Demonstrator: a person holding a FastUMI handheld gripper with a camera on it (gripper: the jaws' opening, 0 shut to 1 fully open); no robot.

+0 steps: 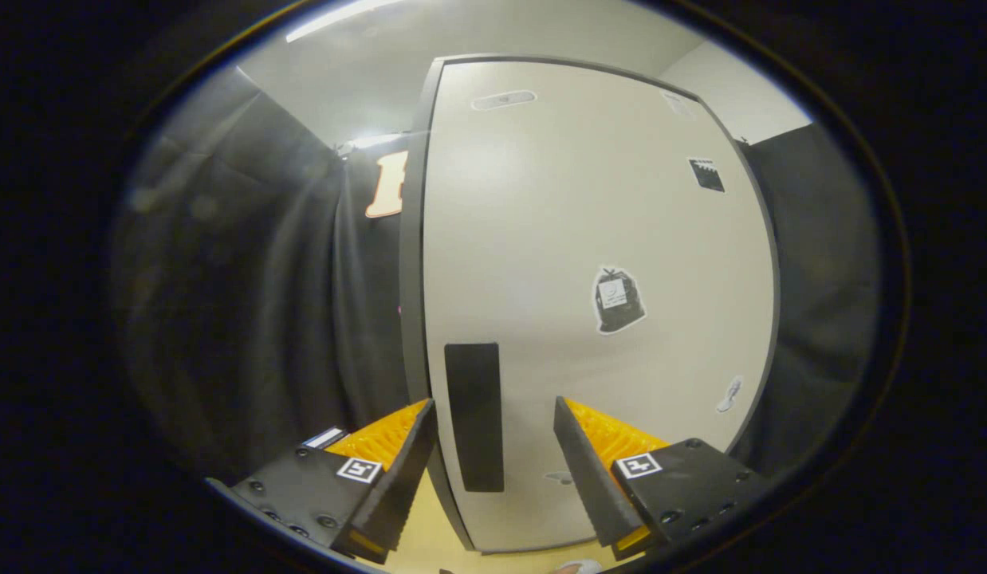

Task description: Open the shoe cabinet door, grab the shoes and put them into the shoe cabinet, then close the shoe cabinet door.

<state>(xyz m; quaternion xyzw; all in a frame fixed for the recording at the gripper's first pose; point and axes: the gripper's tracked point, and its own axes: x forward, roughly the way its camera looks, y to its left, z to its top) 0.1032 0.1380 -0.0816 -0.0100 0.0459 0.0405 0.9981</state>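
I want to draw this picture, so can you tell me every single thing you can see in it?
Cabinet door: one, cream with a dark frame, shut, just ahead of the fingers.
Handle: one, black upright strip, on the door between the fingers.
Stickers: several; a black bag-shaped one mid-door, a dark one above it, paler ones elsewhere.
Curtain: black, on both sides of the cabinet.
Floor: pale yellow, below the door.
Gripper: one, open, fingers either side of the handle.

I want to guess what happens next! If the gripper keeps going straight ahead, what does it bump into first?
Probably the black handle on the closed cabinet door. The open gripper has it lined up between its fingers, just ahead, though depth is unclear.
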